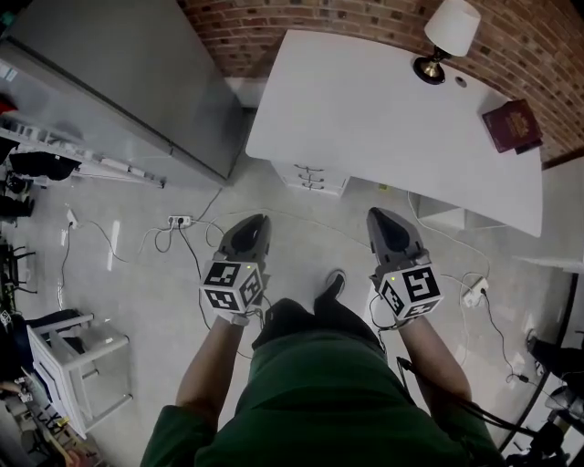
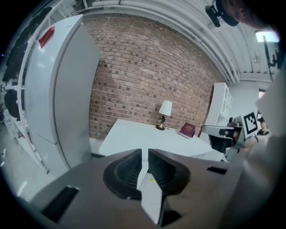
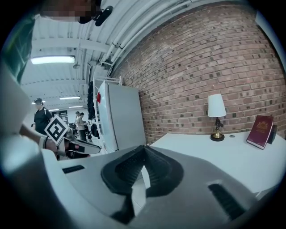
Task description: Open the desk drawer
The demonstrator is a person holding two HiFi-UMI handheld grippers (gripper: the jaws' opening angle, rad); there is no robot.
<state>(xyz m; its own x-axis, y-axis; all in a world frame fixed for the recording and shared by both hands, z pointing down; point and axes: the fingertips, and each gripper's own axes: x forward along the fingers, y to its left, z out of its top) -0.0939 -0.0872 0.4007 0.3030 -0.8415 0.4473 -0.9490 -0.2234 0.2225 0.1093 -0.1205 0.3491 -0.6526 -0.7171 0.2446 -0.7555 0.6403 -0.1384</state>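
Well short of the drawer (image 1: 310, 175), left hand-held gripper (image 2: 145, 152) barely parted, right hand-held gripper (image 3: 144, 148) pressed together.

White drawer unit (image 1: 310, 176), 2 drawer fronts visible, each with a small dark handle. Both shut, fronts flush. Unit stands upright on the floor under the near-left corner of the white desk (image 1: 365, 119), its top hidden by the desktop.

Ahead of your left gripper (image 1: 258, 221) and right gripper (image 1: 377, 214), a brick wall (image 1: 365, 14) is running behind a white desk (image 1: 383, 119); a tall grey cabinet (image 1: 119, 73) is standing to the left gripper's left; pale floor (image 1: 137, 301) is spreading beneath both; ceiling strip lights (image 3: 52, 59) are glowing.
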